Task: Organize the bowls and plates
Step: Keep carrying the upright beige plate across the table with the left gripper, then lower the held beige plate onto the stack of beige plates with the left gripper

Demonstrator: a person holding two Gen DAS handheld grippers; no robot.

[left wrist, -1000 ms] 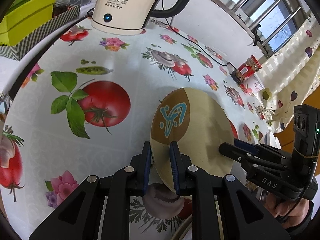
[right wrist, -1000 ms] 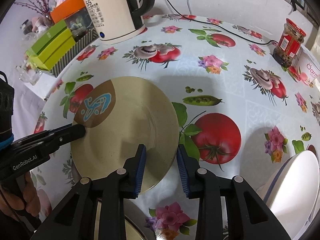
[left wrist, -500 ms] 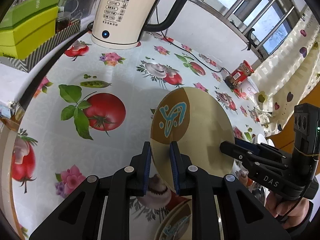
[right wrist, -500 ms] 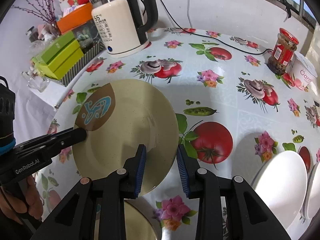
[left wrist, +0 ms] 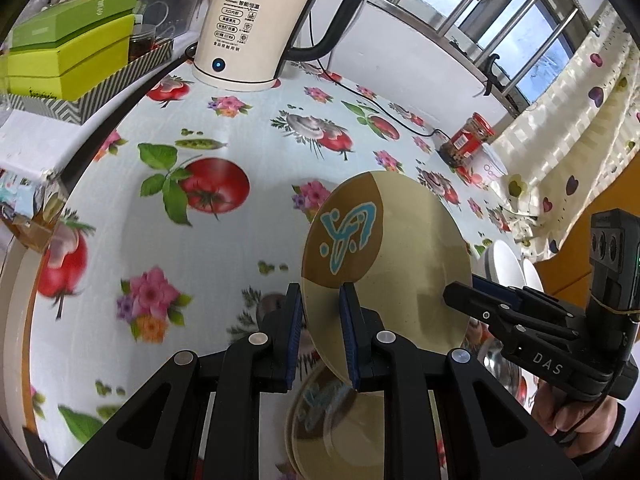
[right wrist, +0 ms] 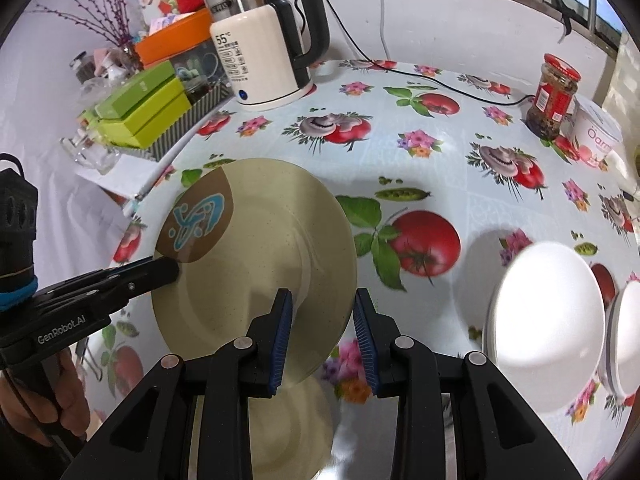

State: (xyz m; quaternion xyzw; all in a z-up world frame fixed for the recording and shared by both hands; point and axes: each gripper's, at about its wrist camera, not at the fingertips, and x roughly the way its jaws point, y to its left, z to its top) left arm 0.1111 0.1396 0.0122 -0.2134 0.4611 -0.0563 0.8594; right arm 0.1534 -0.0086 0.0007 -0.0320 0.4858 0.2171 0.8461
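Note:
A beige plate (left wrist: 400,264) (right wrist: 260,256) with a brown patch and a blue motif hangs tilted above the flowered tablecloth, held from both sides. My left gripper (left wrist: 320,300) is shut on its near rim below the brown patch, and shows again as a left gripper (right wrist: 164,272) at the plate's left edge. My right gripper (right wrist: 324,304) is shut on the opposite rim, also seen as a right gripper (left wrist: 456,296). A second matching plate (left wrist: 328,420) (right wrist: 288,420) lies on the table beneath the held one.
Two white bowls (right wrist: 548,312) sit at the right. A cream kettle (right wrist: 260,48) stands at the back, its cable trailing right. Green boxes (right wrist: 140,112) lie at the left edge; a red-lidded jar (right wrist: 552,96) and a yogurt cup (right wrist: 596,136) stand far right.
Both grippers have risen with the plate between them, so the table looks farther off. The second plate underneath and the white bowls have come into view.

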